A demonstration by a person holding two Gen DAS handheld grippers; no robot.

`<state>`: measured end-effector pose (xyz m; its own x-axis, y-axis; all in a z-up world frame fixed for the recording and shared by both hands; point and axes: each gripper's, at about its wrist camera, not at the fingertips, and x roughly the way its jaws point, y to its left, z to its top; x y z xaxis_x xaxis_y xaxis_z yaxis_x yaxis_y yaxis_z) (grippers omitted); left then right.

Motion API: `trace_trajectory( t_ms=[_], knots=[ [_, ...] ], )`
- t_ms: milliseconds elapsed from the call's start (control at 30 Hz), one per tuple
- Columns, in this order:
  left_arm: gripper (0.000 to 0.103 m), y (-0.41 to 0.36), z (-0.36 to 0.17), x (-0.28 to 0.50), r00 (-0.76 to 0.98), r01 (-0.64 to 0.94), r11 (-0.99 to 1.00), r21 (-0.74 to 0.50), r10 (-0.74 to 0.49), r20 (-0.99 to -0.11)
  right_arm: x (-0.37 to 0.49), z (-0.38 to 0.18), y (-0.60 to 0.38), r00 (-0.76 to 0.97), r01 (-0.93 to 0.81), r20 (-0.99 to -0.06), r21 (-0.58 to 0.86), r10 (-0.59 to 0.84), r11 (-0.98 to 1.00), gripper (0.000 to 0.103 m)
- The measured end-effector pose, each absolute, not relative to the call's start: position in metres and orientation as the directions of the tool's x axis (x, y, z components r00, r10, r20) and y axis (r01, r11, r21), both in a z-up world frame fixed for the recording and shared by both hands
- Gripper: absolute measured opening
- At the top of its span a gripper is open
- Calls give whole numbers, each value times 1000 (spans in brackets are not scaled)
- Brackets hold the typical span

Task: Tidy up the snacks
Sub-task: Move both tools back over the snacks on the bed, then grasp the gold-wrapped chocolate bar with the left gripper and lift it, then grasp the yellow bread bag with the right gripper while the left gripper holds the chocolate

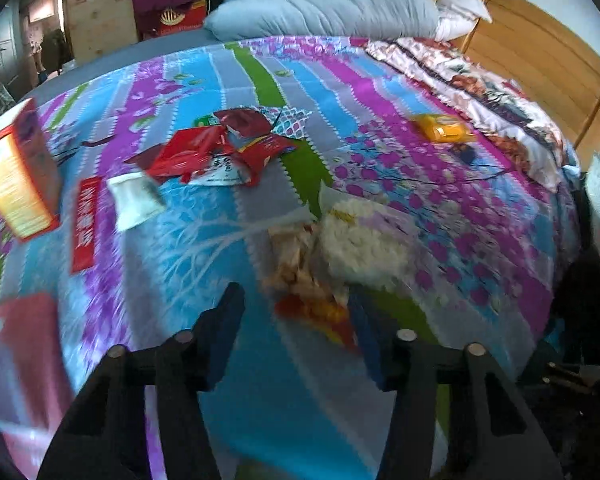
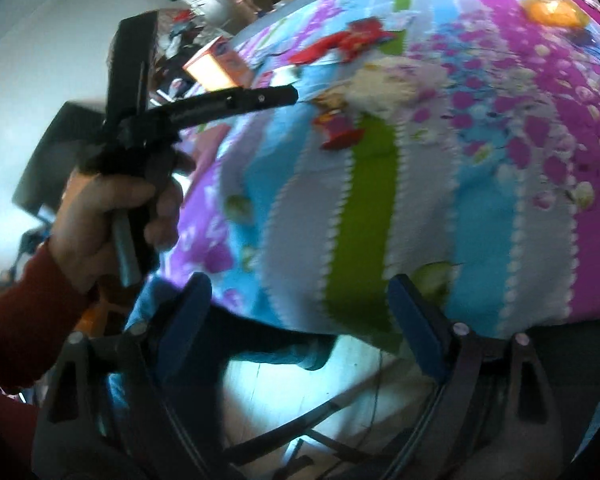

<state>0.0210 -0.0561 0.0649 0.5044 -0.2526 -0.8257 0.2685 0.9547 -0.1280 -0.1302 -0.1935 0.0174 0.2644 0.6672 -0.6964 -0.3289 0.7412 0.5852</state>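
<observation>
Your left gripper hangs wide open and empty just short of the clear snack bag on the bedspread. It looks light, crinkly and crushable, though blur hides detail, so pinch its flat sealed edge. Your right gripper is also spread wide, holding nothing.
</observation>
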Motion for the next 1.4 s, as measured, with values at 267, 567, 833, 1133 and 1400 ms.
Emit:
trace_trajectory(
  t_ms=[267, 567, 833, 1133, 1400],
  knots=[
    [41, -72, 25, 72, 431, 291, 950, -110, -233, -872, -115, 4, -210, 259, -271, -685, 626, 681, 731, 91],
    [19, -63, 23, 70, 459, 260, 962, -87, -202, -865, -115, 5, -204, 258, -290, -681, 622, 685, 727, 89],
    [19, -25, 56, 23, 554, 170, 981, -96, -175, -814, -111, 11, -203, 285, -292, -672, 618, 683, 730, 86],
    [19, -7, 68, 3, 569, 122, 980, -158, -199, -798, -16, 59, -250, 566, -176, -709, 394, 420, 902, 101],
    [19, -5, 73, 2, 569, 117, 968, -220, -247, -784, 116, 63, -351, 663, 207, -747, 245, 48, 947, 103]
  ],
)
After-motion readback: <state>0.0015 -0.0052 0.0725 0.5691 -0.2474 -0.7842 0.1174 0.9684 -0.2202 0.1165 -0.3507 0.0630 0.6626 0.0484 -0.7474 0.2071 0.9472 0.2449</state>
